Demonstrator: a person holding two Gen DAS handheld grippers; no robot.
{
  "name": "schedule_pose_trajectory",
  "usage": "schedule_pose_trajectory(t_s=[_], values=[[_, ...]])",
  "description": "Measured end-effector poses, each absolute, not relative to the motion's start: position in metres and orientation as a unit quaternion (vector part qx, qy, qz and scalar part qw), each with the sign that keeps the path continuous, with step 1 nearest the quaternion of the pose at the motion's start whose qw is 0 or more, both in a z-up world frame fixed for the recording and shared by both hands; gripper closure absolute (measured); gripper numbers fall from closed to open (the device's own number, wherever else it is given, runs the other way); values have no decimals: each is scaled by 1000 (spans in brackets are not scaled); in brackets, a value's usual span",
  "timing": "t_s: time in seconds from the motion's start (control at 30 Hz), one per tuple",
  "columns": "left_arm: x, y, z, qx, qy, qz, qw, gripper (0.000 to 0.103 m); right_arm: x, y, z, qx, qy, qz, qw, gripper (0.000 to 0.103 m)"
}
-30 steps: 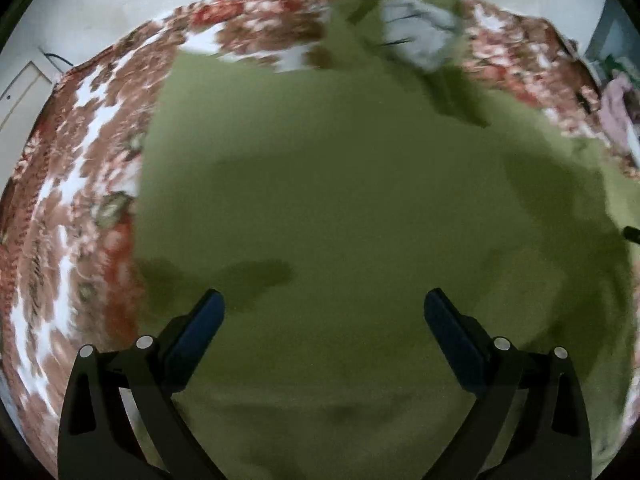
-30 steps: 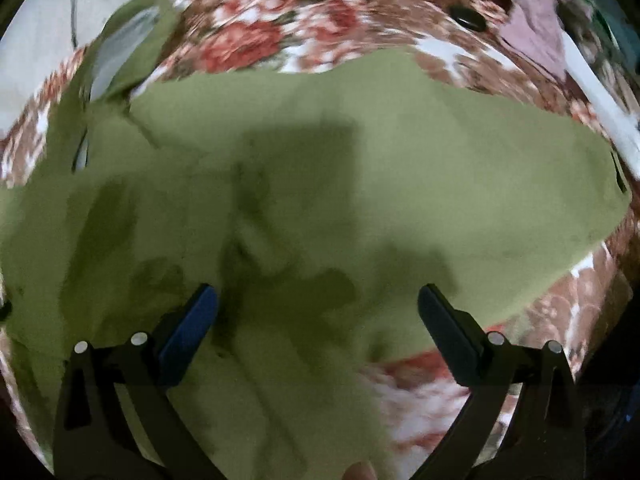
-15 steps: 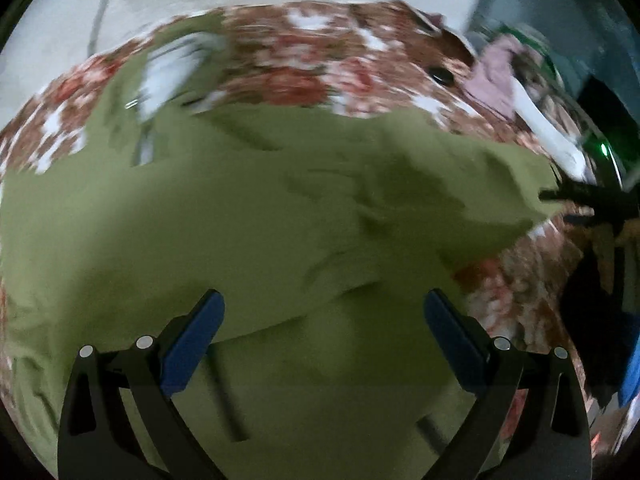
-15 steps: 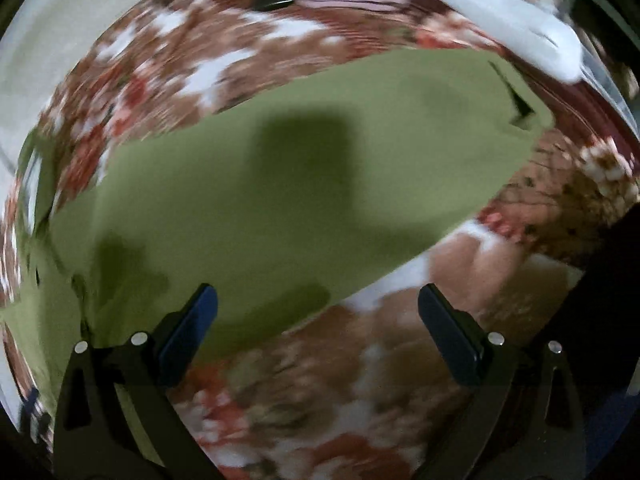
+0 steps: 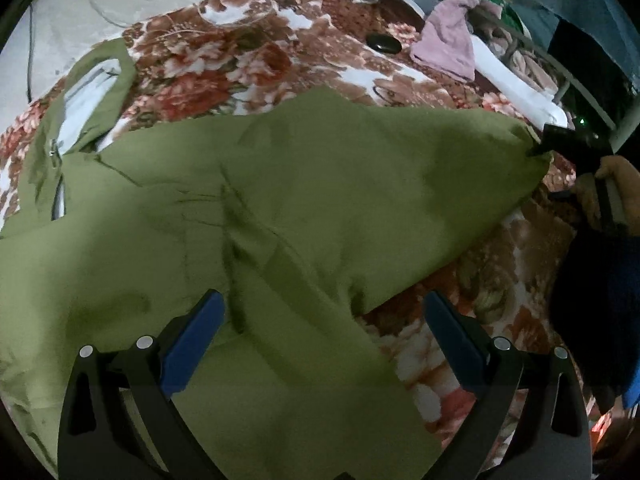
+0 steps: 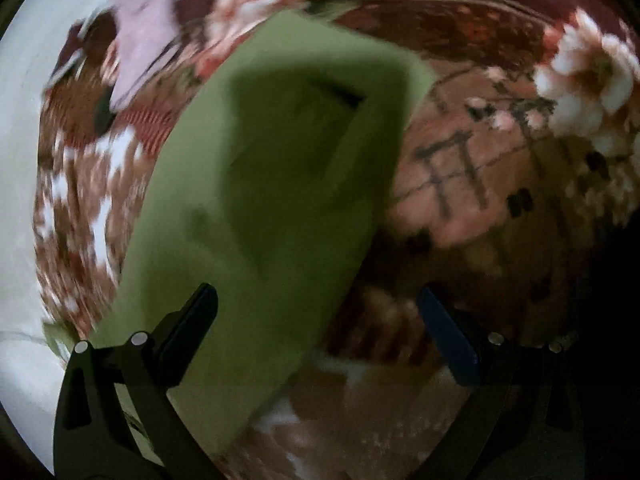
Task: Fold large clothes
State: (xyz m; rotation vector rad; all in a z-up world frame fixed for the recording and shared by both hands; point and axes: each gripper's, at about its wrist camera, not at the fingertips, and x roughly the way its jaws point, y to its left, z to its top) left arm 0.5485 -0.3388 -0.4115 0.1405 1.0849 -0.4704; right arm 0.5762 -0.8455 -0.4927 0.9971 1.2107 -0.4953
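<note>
Nearest the left camera, the left gripper [image 5: 320,336] hangs with its blue-padded jaws spread wide and nothing between them, above the olive-green garment [image 5: 280,200] that lies spread over the floral blanket [image 5: 248,60]. The cloth fills the lower and middle part of that view, creased down the middle, and one sleeve runs off toward the right edge. There the right gripper [image 5: 568,144] shows as a dark shape at the sleeve's end, with the person's hand [image 5: 616,192] behind it; whether it touches the cloth cannot be told. In the blurred right view its own jaws [image 6: 318,334] stand wide apart over the sleeve end, empty. Farther back lies the garment's pale-lined hood [image 5: 88,92], then a small dark oval object [image 5: 384,44] and a pink cloth [image 5: 448,48].
</note>
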Motion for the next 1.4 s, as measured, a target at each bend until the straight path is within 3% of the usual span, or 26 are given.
schedule_pose_trajectory(t_s=[0.2,0.27,0.33,0.4,0.43,0.47,0.57,1.1,1.4], values=[[548,-355,-433,62,532,-235,811,6,585,-875,-490,464,508,-224,690,10],[546,-360,-438,67,532,-246,807,6,588,-882,-490,470,501,-220,693,22],[544,-363,-444,72,533,-258,803,5,592,-891,-494,476,501,-215,690,27],[542,-366,-450,75,532,-270,799,5,593,-896,-499,484,501,-215,685,41],[540,-368,-452,76,530,-274,799,6,592,-897,-501,484,501,-221,683,64],[539,-370,-454,78,527,-280,799,6,589,-901,-503,484,501,-228,680,78],[533,-372,-457,87,514,-284,805,6,586,-904,-502,488,496,-213,686,91],[492,-393,-468,225,419,-276,835,5,640,-780,-326,346,452,-54,820,94],[506,-396,-489,188,461,-237,834,5,651,-645,-261,287,426,60,856,94]])
